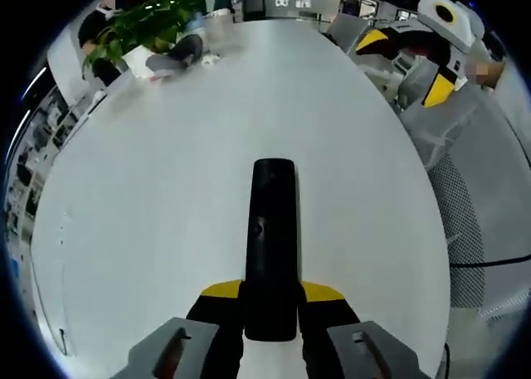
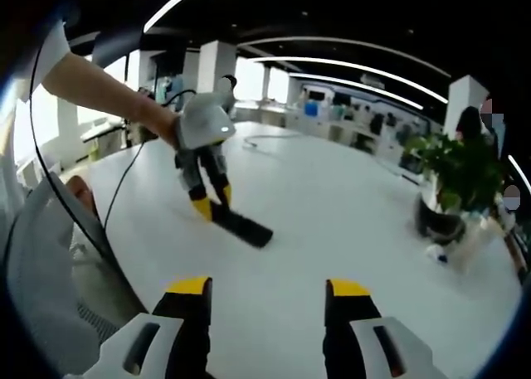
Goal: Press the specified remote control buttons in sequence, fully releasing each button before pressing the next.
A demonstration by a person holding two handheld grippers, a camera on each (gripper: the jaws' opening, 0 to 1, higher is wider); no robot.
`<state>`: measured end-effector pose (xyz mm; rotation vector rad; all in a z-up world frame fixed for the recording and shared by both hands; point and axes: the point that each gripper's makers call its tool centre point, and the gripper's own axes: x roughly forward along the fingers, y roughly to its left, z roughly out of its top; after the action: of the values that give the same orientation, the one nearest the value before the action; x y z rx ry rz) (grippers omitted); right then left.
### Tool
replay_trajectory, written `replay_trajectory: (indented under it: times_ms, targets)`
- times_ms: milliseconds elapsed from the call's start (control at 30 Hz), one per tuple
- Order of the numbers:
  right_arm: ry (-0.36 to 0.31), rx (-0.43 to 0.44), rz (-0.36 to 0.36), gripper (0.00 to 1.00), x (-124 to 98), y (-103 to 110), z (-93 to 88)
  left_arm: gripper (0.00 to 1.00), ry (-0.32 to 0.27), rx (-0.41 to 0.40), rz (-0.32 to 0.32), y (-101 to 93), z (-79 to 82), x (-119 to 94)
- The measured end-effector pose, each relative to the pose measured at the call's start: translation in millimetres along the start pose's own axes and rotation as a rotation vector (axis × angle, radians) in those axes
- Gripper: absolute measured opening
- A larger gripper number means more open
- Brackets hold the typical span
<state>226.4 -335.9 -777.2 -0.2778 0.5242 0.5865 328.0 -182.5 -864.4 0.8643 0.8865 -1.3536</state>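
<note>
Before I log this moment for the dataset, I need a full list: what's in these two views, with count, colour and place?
Remote control: one, black, clamped between the left tool's jaws, its far end out over the table.
Table: one, white, long and rounded, under both tools.
Potted plant: one, green leaves in a dark pot, on the table's far edge.
Mesh chair: one, grey, beside the table.
Ceiling light strips: several, white, curved overhead.
Left tool: one, grey with yellow-and-black jaws, shut on the remote.
Right tool: one, same colours, open, above the table.
Person's arm: one, reaching to the left tool.
</note>
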Motion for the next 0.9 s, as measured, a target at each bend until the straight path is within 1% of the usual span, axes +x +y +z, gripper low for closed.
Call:
replay_trajectory:
  times_ms: [267,900]
  targets:
    - [-0.019,0.005,0.005,0.56,0.0,1.3,3.6,0.24,0.007,0.004,-0.001,-5.9,-1.0,-0.1]
    - [-0.027,0.012,0.007,0.59,-0.5,1.8,5.0,0.24,0.010,0.007,-0.002,-19.9,-1.8,-0.5]
